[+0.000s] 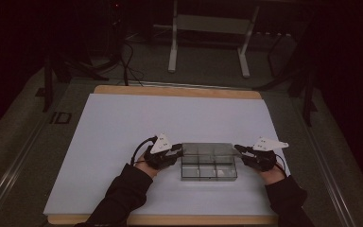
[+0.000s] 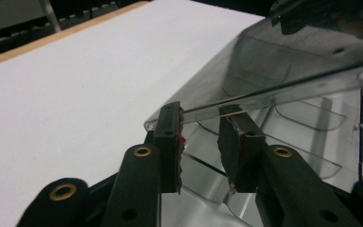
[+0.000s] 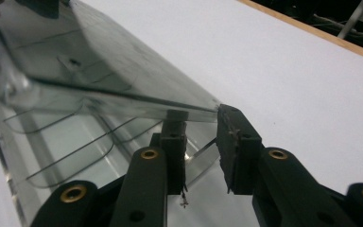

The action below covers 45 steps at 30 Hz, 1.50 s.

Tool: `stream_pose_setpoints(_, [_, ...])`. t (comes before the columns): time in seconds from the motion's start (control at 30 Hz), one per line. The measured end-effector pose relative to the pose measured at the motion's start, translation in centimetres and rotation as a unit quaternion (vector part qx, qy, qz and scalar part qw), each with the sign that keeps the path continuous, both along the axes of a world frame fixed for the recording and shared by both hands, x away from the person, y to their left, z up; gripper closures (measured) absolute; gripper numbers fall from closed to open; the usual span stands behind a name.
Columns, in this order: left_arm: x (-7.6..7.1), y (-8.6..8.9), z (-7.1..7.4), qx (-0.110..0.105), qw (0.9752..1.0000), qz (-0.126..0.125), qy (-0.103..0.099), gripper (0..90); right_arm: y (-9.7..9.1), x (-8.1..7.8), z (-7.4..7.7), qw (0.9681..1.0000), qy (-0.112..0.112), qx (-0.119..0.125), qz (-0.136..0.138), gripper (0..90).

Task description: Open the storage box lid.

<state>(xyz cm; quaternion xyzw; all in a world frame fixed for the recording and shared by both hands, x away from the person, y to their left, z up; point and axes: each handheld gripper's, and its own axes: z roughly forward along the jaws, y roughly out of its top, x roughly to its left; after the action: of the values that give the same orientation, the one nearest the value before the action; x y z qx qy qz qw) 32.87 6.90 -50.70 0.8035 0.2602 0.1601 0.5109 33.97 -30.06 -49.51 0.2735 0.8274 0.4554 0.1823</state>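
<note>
On the white sheet [image 1: 123,137] covering the desk [image 1: 170,91], near the front edge: a clear plastic compartment box [image 1: 209,166], divided into small cells, lid [image 1: 207,149] raised along its far side. At the box's left end, the left claw [image 1: 178,150], held in a dark-sleeved hand [image 1: 152,160], grey three-cornered plate on top. At the right end, the right claw [image 1: 238,149], held likewise, plate on top too. In the left gripper view, left claw [image 2: 203,137] narrowly parted, the lid's thin edge [image 2: 227,101] lying across the tips; clamped or merely resting there, cannot tell. In the right gripper view, right claw [image 3: 201,137] at a similar narrow gap, the lid's corner [image 3: 212,108] just at the tips; gripped or not, cannot tell. Beneath the tilted lid, curved cell walls [image 3: 75,142] of the box.
</note>
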Motion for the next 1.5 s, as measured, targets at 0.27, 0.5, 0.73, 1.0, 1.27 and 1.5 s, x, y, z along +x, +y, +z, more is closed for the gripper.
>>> stream_pose_setpoints(0.27, [0.6, 0.0, 0.5, -0.013, 0.9998, 0.016, -0.006, 75.9, 0.4, 0.7, 0.5, 0.9998, -0.011, 0.006, -0.015, 75.2])
stream_pose_setpoints(0.5, [1.1, -0.2, 0.6, -0.019, 0.9994, 0.027, -0.006, 75.9, 0.6, 1.2, 0.4, 0.9996, -0.012, 0.011, -0.023, 75.4])
stream_pose_setpoints(0.73, [1.8, -0.4, 0.8, -0.030, 0.9986, 0.043, -0.007, 78.0, 0.8, 1.8, 0.6, 0.9991, -0.009, 0.019, -0.037, 76.9])
stream_pose_setpoints(1.0, [2.4, -0.5, 0.8, -0.033, 0.9979, 0.055, -0.008, 80.6, 1.3, 2.4, 0.8, 0.9985, -0.005, 0.018, -0.052, 76.9])
stream_pose_setpoints(1.27, [3.1, -0.8, 0.8, -0.039, 0.9971, 0.065, -0.005, 81.0, 1.6, 2.9, 0.8, 0.9976, -0.002, 0.025, -0.065, 76.7])
stream_pose_setpoints(1.5, [3.9, -0.9, 0.6, -0.045, 0.9964, 0.071, 0.003, 80.9, 1.8, 3.4, 0.7, 0.9964, 0.004, 0.030, -0.079, 76.1])
